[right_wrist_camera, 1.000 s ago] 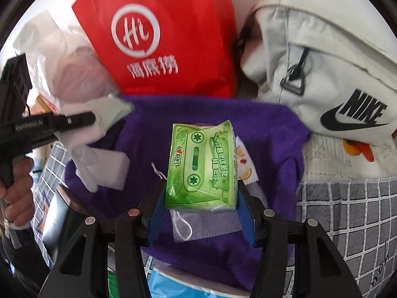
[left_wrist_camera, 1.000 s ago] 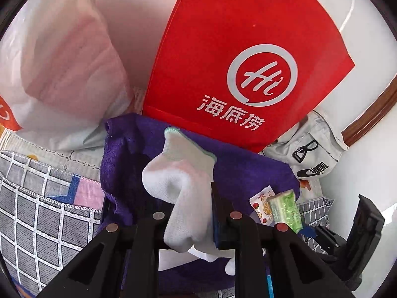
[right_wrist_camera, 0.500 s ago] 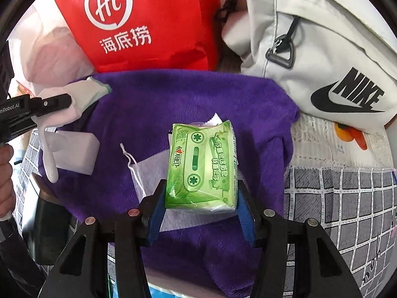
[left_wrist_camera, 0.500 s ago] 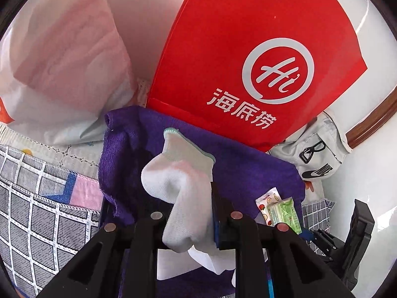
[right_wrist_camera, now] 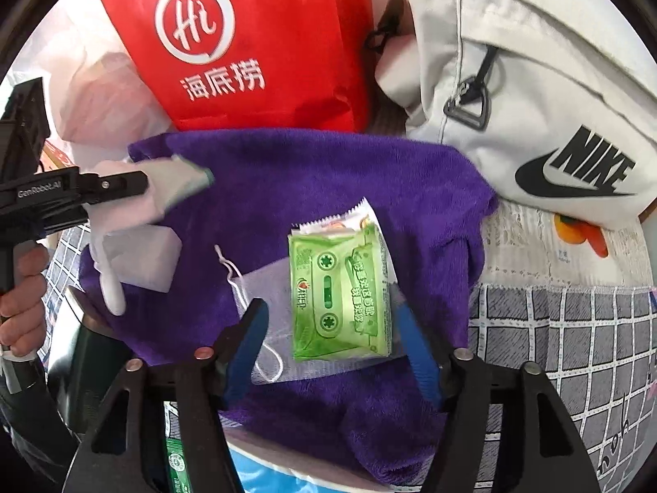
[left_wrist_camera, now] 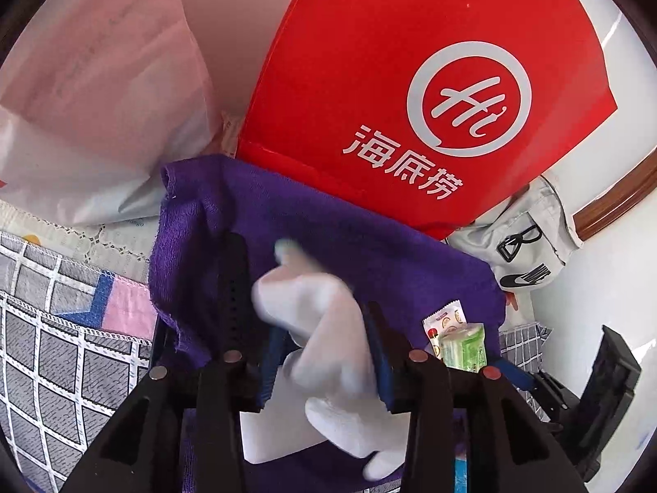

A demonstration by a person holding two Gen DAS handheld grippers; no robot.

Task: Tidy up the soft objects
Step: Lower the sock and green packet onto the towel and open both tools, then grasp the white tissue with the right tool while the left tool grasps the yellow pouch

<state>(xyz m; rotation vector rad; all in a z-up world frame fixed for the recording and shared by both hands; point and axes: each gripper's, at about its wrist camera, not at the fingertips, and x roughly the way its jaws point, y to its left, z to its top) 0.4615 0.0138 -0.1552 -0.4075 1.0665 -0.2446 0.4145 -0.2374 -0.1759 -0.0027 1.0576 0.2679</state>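
Green tissue pack (right_wrist_camera: 338,293) released onto purple towel (right_wrist_camera: 312,189).
My right gripper (right_wrist_camera: 328,353) just spread wide; left gripper (left_wrist_camera: 318,363) also parted, blurred white sock (left_wrist_camera: 324,328) slipping.

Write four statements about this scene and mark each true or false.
1. The green tissue pack lies over the purple towel. True.
2. The right tool is clamped on the pack. False: its jaws stand open on either side of it.
3. The red bag stands behind the towel. True.
4. The white Nike bag sits left of the red bag. False: in the right wrist view it is to its right.
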